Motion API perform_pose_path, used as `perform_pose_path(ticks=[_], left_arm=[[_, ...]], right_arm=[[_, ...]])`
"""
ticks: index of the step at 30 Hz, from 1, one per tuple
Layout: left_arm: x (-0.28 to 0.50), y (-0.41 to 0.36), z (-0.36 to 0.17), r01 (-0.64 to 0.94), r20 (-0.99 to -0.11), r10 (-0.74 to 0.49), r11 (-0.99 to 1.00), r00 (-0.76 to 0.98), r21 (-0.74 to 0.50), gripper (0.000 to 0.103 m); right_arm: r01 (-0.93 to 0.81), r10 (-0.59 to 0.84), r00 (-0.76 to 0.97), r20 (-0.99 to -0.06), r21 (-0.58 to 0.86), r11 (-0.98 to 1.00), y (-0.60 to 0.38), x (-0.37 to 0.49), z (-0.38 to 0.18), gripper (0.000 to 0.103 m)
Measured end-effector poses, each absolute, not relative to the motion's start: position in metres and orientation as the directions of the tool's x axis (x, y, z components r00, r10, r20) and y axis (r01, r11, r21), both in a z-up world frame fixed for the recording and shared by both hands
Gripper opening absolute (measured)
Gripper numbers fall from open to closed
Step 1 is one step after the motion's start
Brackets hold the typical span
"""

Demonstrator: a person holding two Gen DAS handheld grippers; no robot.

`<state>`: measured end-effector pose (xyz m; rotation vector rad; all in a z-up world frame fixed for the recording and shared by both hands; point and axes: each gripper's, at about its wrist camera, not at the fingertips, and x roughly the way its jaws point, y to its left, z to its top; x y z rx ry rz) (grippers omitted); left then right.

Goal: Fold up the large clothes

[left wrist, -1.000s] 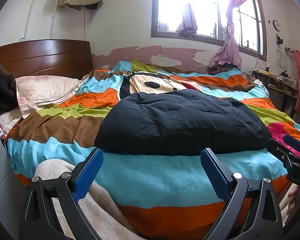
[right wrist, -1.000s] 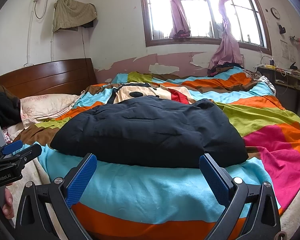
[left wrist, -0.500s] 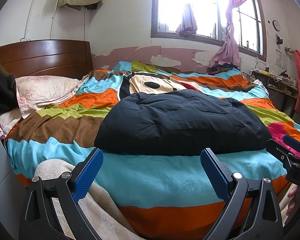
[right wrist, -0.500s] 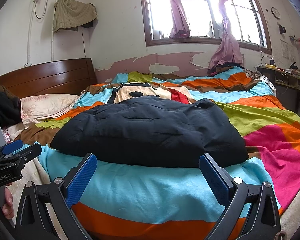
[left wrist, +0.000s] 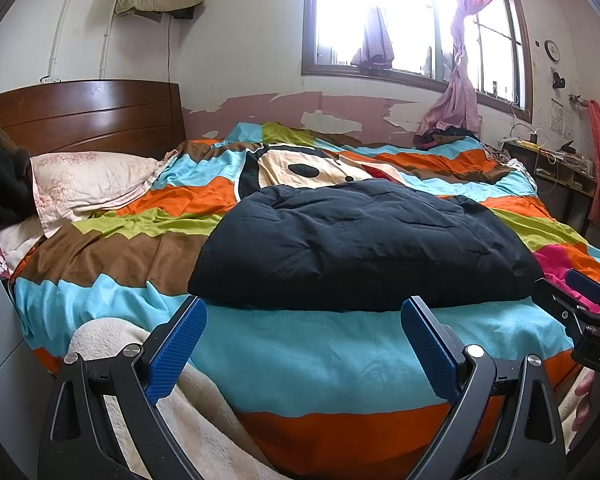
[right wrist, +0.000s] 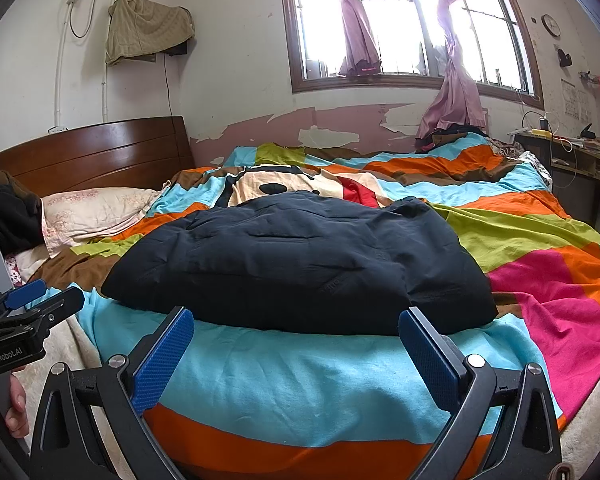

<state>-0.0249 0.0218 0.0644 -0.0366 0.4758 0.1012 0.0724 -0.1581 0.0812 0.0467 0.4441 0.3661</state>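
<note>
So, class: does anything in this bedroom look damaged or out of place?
Yes. Paint is peeling in patches off the pink wall band under the window. The dark padded jacket lies on the bed.

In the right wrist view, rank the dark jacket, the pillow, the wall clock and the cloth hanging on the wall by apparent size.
1. dark jacket, largest by far
2. pillow and hanging cloth: look alike, and distances differ, so unranked
3. wall clock, smallest

Far edge of the dark padded garment [left wrist: 364, 244] hidden behind its own bulk, wall clock [left wrist: 553, 50] too small to read, bench [left wrist: 556, 168] clutter indistinct, right tool [left wrist: 584, 312] cut off by the frame edge — its jaws unreadable there, window [right wrist: 400, 20] panes blown out.
</note>
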Motion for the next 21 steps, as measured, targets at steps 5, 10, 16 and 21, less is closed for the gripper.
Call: perform_pose_path(ticks=[5,10,16,21], left_arm=[[-0.0244,0.022,0.0644,-0.105,-0.458,0.088,0.994,0.884,-0.012,0.095],[-0.0248,0.0219,0.0642,-0.105,-0.459,0.088,0.994,0.884,-0.012,0.095],[-0.0251,0.0214,0.0647,-0.105,-0.459,0.087,0.994,0.884,-0.012,0.095],[-0.0251,0.0213,0.0646,-0.104,-0.458,0.087,0.994,0.885,-0.013,0.095]], right_arm=[[-0.336,0.356,0.839,-0.411,0.123,0.934,-0.1583,0.0724,0.0812,0.103],[-0.336,0.356,0.839,-0.412,0.123,0.934,-0.1582,0.0723,0.0807,0.103],[-0.336,0.356,0.839,-0.412,0.123,0.934,-0.1581,0.0724,0.0809,0.103],[-0.336,0.356,0.839,-0.412,0.123,0.934,-0.158,0.0724,0.0814,0.103]])
